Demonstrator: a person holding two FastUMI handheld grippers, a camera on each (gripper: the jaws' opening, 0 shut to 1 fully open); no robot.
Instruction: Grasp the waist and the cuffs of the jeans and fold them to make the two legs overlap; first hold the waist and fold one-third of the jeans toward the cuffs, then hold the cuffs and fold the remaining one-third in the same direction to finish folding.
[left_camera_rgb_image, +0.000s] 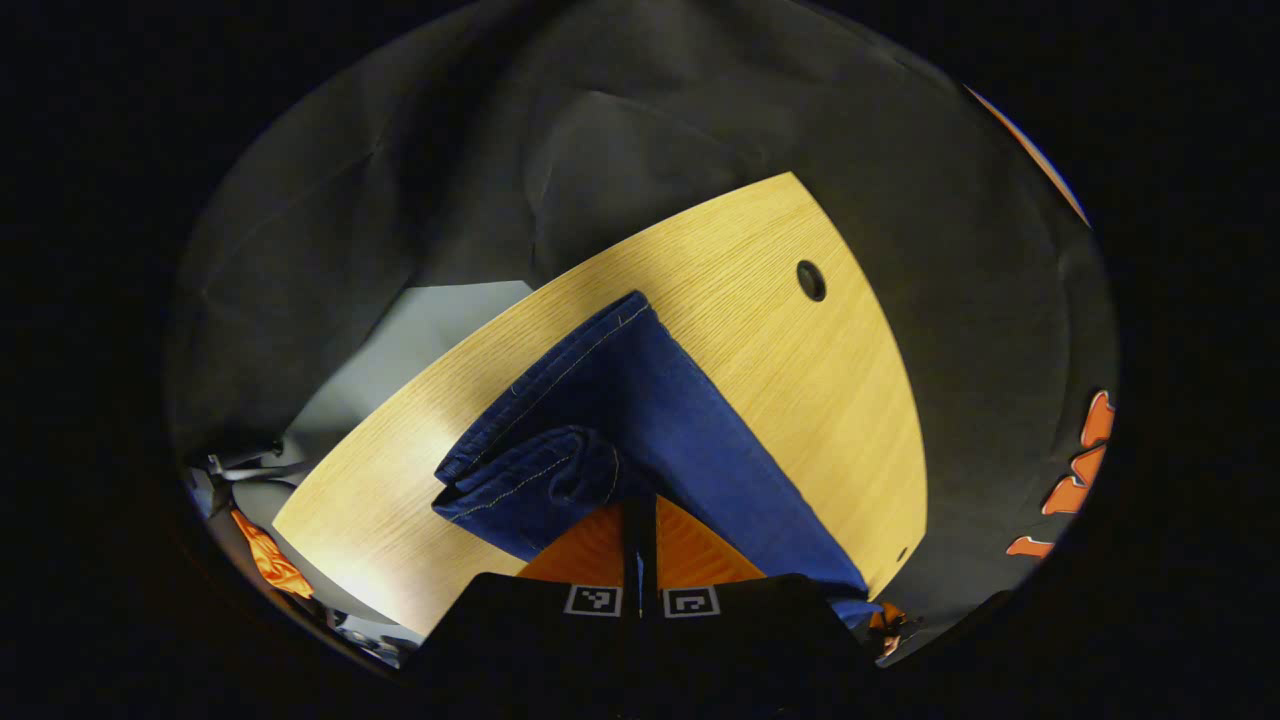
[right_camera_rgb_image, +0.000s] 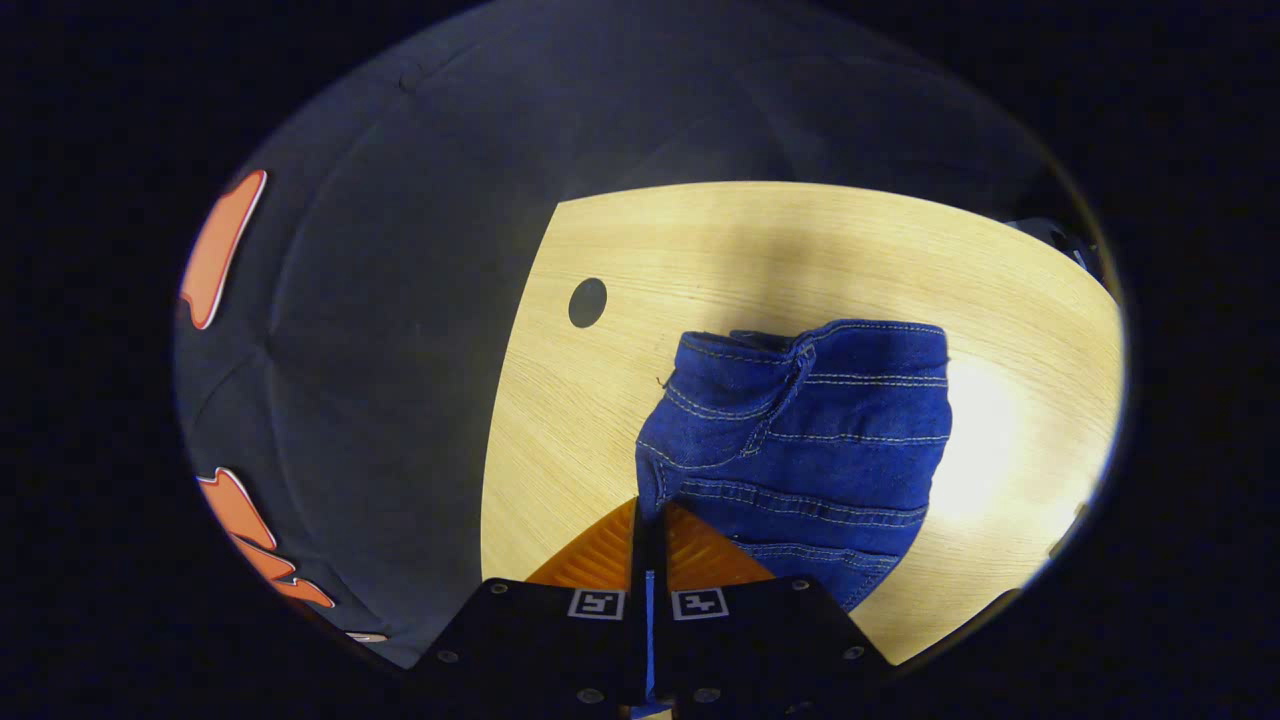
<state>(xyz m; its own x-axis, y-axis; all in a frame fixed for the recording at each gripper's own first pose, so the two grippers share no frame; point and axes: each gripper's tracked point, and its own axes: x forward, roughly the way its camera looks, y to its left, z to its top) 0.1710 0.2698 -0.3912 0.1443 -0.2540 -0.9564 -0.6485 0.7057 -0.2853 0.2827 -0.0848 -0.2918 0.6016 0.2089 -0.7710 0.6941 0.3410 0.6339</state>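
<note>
Dark blue jeans (left_camera_rgb_image: 640, 420) lie on the wooden table (left_camera_rgb_image: 820, 380), folded lengthwise with the legs overlapping. In the left gripper view my left gripper (left_camera_rgb_image: 638, 515) is shut on a bunched edge of the denim, and a long leg panel runs away to the far table edge. In the right gripper view my right gripper (right_camera_rgb_image: 647, 520) is shut on the jeans (right_camera_rgb_image: 810, 430) at a stitched edge. The seamed cloth rises in front of it, lifted off the table (right_camera_rgb_image: 620, 420).
A round cable hole (left_camera_rgb_image: 811, 281) sits in the tabletop near its far edge, also the cable hole (right_camera_rgb_image: 587, 302) left of the jeans. Black cloth surrounds the table. Some orange and grey items (left_camera_rgb_image: 270, 560) lie below the table's left edge.
</note>
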